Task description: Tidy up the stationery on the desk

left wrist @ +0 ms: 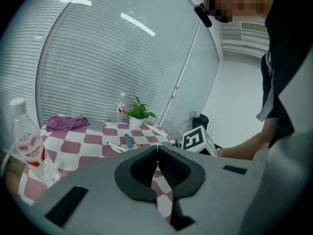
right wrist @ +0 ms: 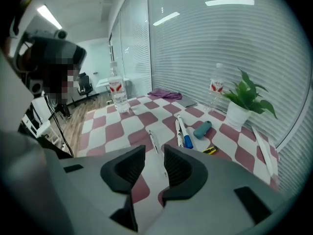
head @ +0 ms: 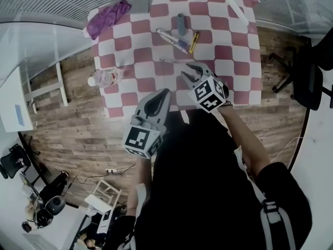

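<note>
Thin pen (head: 167, 61) lying on the checked tablecloth (head: 229, 66), markers (head: 171, 39), teal case (head: 181, 24) and small yellow item (head: 193, 42) grouped beyond it, right gripper (head: 188, 72) just short of the pen, jaws apart (nothing between them), left gripper (head: 165, 92) over the cloth's near edge, jaws together, empty.

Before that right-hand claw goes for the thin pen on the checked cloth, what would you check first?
1. Right gripper jaws apart, nothing between them: ok.
2. Thin pen lies alone on the cloth, ahead of those jaws: ok.
3. Pen runs in line with the gap, so the jaws would close across it: ok.
4. Markers and teal object lie apart from the pen: ok.
5. Left gripper shut, empty, off to the side: ok.
6. Right gripper low enough to reach the pen: cannot tell.
</note>
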Demonstrator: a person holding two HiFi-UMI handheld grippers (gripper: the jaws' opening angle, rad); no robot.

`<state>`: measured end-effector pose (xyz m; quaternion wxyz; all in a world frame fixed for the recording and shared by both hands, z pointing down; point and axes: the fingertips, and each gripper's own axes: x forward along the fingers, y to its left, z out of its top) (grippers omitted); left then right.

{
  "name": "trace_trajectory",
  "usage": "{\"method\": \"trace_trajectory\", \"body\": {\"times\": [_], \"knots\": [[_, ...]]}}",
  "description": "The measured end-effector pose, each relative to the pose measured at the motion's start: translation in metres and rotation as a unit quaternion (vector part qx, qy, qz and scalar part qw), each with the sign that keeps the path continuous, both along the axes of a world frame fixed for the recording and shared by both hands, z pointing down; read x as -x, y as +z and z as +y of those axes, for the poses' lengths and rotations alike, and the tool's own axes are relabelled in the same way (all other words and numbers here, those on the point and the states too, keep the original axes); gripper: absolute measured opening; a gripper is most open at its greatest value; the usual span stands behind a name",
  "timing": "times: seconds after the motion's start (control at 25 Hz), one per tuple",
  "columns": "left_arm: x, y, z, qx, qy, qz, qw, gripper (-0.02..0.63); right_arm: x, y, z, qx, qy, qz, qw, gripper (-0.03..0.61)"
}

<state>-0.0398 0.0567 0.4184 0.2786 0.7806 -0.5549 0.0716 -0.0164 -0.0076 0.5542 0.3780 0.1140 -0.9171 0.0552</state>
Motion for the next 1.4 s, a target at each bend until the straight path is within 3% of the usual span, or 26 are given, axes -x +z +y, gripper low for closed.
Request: {"method": "trace_trajectory", "body": {"times": [0.24, 0.6, 1.12, 1.4], "knots": [[0.01, 0.006, 0.002, 0.008, 0.003, 0.007, 0.9999, 0.034, 0.005, 0.042, -0.006, -0.015, -0.019, 0.057, 0.998, 0.137], [0.018, 0.007, 0.004, 0.009, -0.007, 0.008, 0.9999, 0.034, 0.016, 0.072, -0.009, -0.006, -0.039, 0.091, 0.995, 0.109], [0.012, 0.004, 0.01, 0.006, -0.014, 0.007, 0.9999, 0.034, 0.014, 0.077, -0.009, -0.041, -0.066, 0.117, 0.99, 0.061], [0.009, -0.003, 0.012, 0.002, -0.018, -0.001, 0.9998, 0.034, 0.008, 0.068, 0.0, -0.032, -0.061, 0.107, 0.992, 0.06]]}}
